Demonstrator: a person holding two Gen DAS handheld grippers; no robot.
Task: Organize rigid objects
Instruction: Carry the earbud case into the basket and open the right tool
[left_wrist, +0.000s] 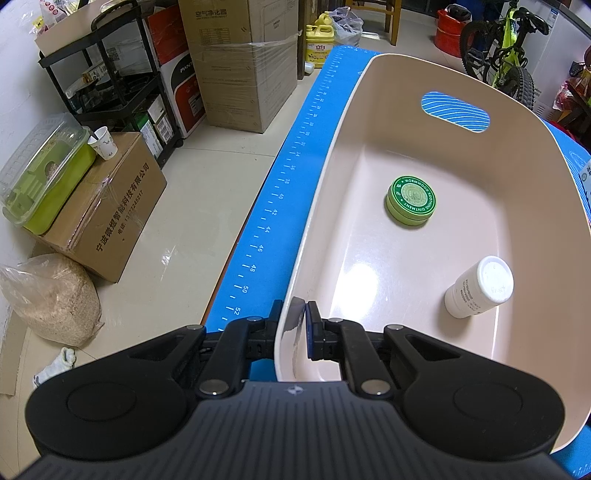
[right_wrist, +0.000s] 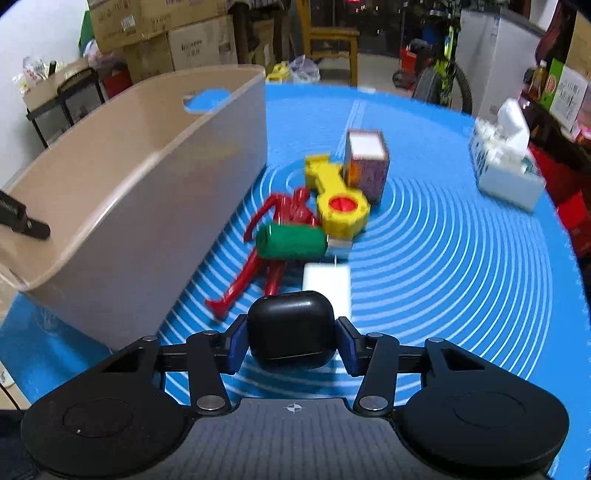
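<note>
My left gripper (left_wrist: 295, 325) pinches the near rim of the beige plastic bin (left_wrist: 332, 177), one finger outside the wall and one inside, low in the centre of the left wrist view. Inside the bin, a white pill bottle (left_wrist: 478, 288) lies on its side at right, and a green ointment tin (left_wrist: 411, 205) sits flat farther in, well apart from it.

My right gripper (right_wrist: 291, 341) clamps a black earbud case (right_wrist: 291, 330) between its blue pads (right_wrist: 236, 345), low in the centre of its view above the blue mat (right_wrist: 461, 277). Just beyond lie a white flat block (right_wrist: 327, 284), a green cylinder (right_wrist: 291, 242) across a red toy figure (right_wrist: 258, 254), then a yellow toy wrench (right_wrist: 336, 195) beside a small carton (right_wrist: 365, 162). A tissue box (right_wrist: 506, 166) sits at upper right.
</note>
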